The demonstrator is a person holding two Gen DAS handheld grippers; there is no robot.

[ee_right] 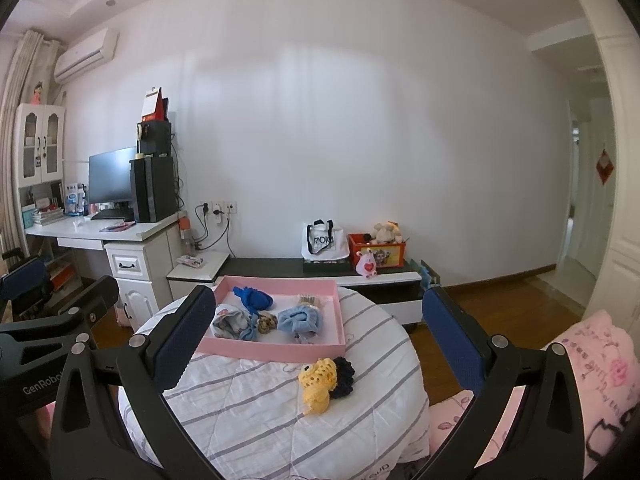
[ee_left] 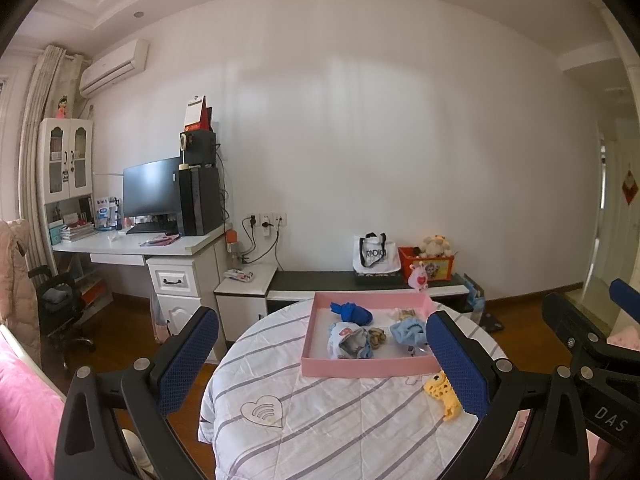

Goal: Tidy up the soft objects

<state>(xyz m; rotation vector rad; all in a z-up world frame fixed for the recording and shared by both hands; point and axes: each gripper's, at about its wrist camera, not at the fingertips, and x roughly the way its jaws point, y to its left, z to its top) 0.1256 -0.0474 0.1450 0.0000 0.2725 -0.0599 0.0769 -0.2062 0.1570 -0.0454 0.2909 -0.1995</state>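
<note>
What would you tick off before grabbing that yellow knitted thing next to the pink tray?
1. Right hand-held gripper open and empty: ok.
2. Left hand-held gripper open and empty: ok.
3. Yellow crochet toy in reach on the striped quilt, outside the tray: ok.
4. Toy free of neighbours: not ok, a dark blue crochet piece touches it.
5. Pink tray has spare room: ok.
6. Whether the two crochet pieces are joined: cannot tell.
</note>
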